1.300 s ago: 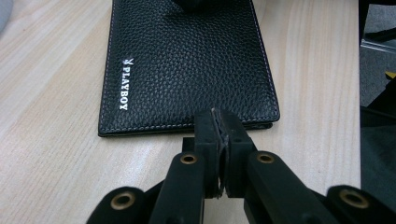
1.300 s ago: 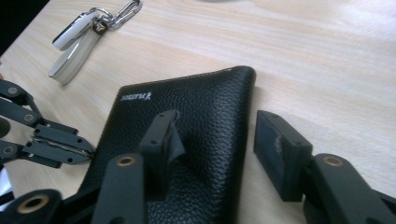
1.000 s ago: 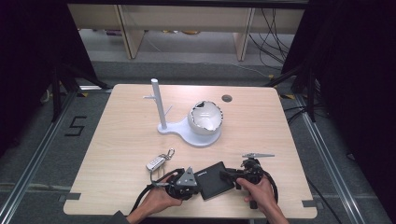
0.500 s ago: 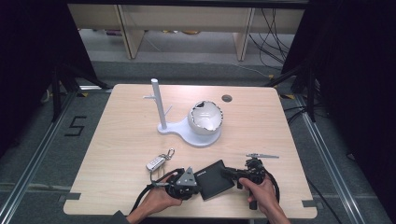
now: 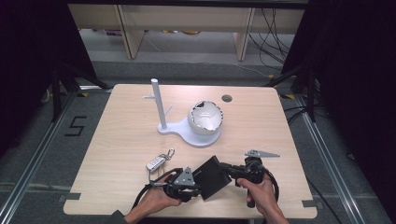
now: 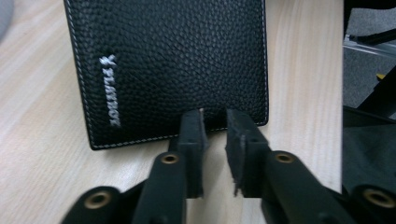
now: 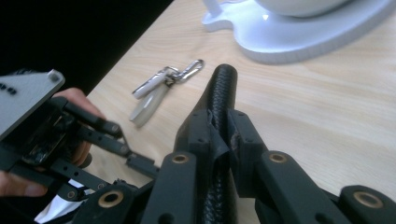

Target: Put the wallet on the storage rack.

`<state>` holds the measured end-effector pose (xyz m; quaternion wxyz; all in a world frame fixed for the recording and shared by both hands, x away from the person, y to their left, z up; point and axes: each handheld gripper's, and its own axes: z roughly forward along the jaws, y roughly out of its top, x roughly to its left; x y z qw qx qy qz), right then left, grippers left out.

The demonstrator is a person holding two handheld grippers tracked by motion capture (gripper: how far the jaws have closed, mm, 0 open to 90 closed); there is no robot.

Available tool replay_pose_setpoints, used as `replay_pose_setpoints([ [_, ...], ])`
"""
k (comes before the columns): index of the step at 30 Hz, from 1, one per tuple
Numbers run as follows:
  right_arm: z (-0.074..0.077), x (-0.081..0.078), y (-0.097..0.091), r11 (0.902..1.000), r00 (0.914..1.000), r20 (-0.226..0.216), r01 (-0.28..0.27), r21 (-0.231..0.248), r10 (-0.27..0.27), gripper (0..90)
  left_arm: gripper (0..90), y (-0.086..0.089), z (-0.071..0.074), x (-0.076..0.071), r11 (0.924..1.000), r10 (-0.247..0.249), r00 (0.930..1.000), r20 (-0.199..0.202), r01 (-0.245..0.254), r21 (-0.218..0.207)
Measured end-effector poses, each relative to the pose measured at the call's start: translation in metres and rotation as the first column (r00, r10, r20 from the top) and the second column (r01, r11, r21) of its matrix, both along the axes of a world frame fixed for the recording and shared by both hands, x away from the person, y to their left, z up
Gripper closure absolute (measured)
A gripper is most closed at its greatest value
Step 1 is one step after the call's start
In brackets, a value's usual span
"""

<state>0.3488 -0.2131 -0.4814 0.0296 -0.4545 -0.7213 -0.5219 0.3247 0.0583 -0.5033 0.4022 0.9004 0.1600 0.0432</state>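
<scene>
one black wallet bears white stitched lettering, too stylised to read.

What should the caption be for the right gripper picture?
Right gripper pinches a black wallet edge-on above the table, keys behind.

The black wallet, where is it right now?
In the high view the black wallet is at the table's near edge, between the left gripper and right gripper, whose jaws clamp it.
</scene>
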Motion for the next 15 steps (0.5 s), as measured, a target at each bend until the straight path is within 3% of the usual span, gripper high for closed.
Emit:
replay_pose_setpoints([
  [4, 0.007, -0.002, 0.004, 0.9997, 0.9997, 0.011, -0.024, 0.0, 0.024, 81.7, 65.1, 0.008, 0.007, -0.004, 0.9993, 0.03, 0.9995, -0.004, -0.03, -0.02],
  [5, 0.011, -0.005, 0.007, 0.9997, 0.9996, -0.013, -0.025, 0.008, 0.025, 81.9, 61.9, 0.011, 0.01, -0.005, 0.999, 0.037, 0.9993, -0.003, -0.038, -0.025],
  [6, 0.015, -0.004, 0.007, 0.9985, 0.9975, 0.045, -0.054, 0.006, 0.054, 82.1, 55.0, 0.014, 0.012, -0.008, 0.9982, 0.054, 0.9985, -0.004, -0.054, -0.025],
  [8, 0.018, -0.004, 0.008, 0.9984, 0.9972, 0.049, -0.057, 0.003, 0.057, 82.3, 51.6, 0.022, 0.016, -0.011, 0.9975, 0.065, 0.9978, 0.012, -0.065, -0.03],
  [10, 0.026, -0.005, 0.011, 0.9976, 0.9954, 0.067, -0.069, -0.003, 0.069, 82.5, 46.1, 0.03, 0.02, -0.013, 0.9975, 0.071, 0.9968, 0.036, -0.071, 0.005],
  [11, 0.031, -0.006, 0.012, 0.9976, 0.996, 0.058, -0.069, 0.008, 0.068, 82.6, 43.8, 0.033, 0.021, -0.015, 0.9955, 0.094, 0.9947, 0.041, -0.094, -0.007],
  [13, 0.039, -0.002, 0.011, 0.9972, 0.9912, 0.109, -0.074, -0.013, 0.075, 82.6, 41.3, 0.043, 0.023, -0.018, 0.9931, 0.117, 0.9918, 0.05, -0.118, 0.003],
  [15, 0.05, 0.001, 0.011, 0.9971, 0.9897, 0.121, -0.076, -0.004, 0.076, 82.6, 38.5, 0.049, 0.023, -0.02, 0.9913, 0.132, 0.9903, 0.046, -0.131, -0.004],
])
